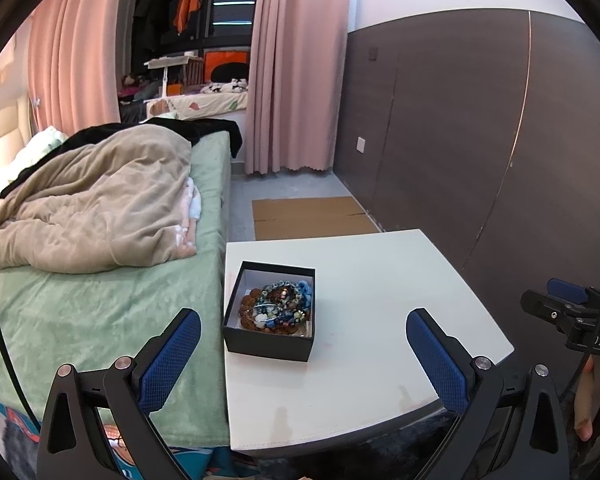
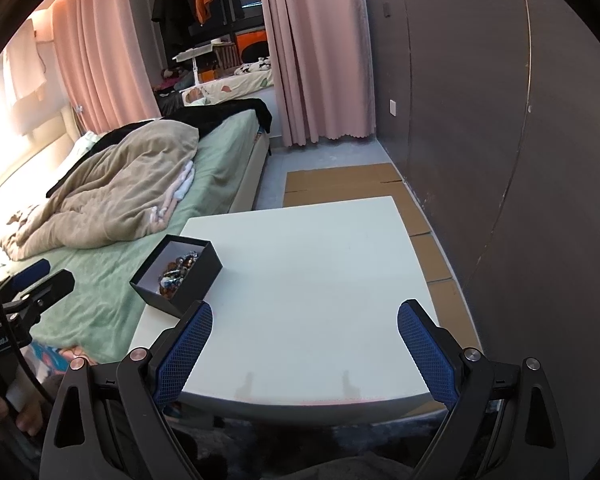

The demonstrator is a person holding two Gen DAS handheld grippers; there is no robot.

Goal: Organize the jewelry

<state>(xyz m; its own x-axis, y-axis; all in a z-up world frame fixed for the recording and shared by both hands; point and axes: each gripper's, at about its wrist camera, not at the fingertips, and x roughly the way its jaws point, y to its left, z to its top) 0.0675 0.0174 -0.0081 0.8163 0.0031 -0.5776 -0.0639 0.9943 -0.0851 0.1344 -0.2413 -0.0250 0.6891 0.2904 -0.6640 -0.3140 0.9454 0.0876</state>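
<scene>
blue-padded left tool [image 1: 303,344] and right tool [image 2: 305,336] hover spread wide above white table [image 2: 320,264].

Both wrist views face the table [image 1: 380,280] from its near edge.

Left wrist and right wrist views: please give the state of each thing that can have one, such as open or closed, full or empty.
left claw: open, holds nothing
right claw: open, holds nothing
black jewelry box: no lid on it, upright on the white table
beaded bracelets: heaped together inside the box
pink curtains: drawn apart
beige blanket: crumpled on the bed
</scene>
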